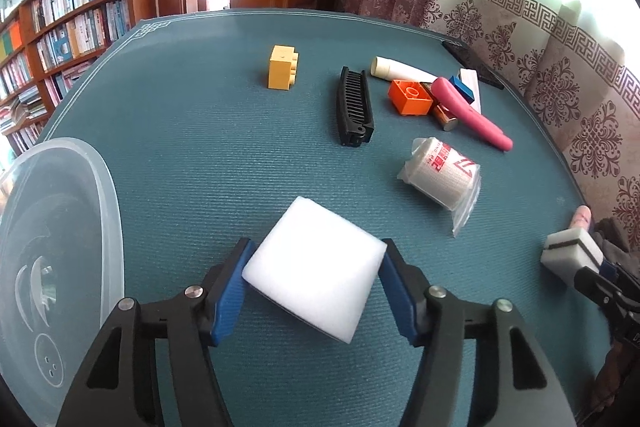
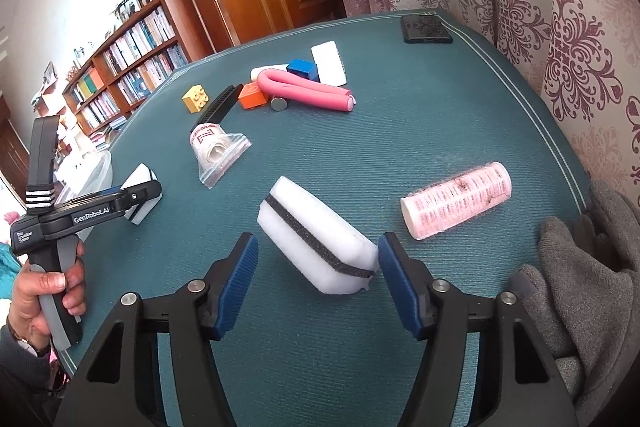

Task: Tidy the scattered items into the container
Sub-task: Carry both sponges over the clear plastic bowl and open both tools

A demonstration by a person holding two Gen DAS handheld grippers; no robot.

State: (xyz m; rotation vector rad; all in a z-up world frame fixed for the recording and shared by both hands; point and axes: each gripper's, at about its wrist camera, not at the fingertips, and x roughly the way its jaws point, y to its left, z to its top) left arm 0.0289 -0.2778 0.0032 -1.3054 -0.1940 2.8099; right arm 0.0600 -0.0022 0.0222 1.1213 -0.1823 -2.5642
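Note:
My left gripper (image 1: 316, 259) is shut on a plain white sponge (image 1: 316, 267), both blue pads pressed against its sides. The clear plastic container (image 1: 114, 211) stands just to its left. In the right wrist view the same gripper (image 2: 148, 195) shows at the left, held by a hand. My right gripper (image 2: 316, 251) is open around a white sponge with a black layer (image 2: 316, 239); that sponge lies tilted, with a gap at the left pad. Scattered on the teal table: yellow brick (image 1: 282, 67), black comb (image 1: 354, 107), orange brick (image 1: 410, 97), pink foam rod (image 1: 468, 111), bagged bandage roll (image 1: 440, 175).
A pink hair roller (image 2: 456, 201) lies right of my right gripper, beside a grey glove (image 2: 580, 287) at the table edge. A dark phone (image 2: 426, 29), white block (image 2: 328, 63), blue block (image 2: 302, 69) and battery (image 2: 279, 104) sit farther back. Curtain on the right, bookshelves on the left.

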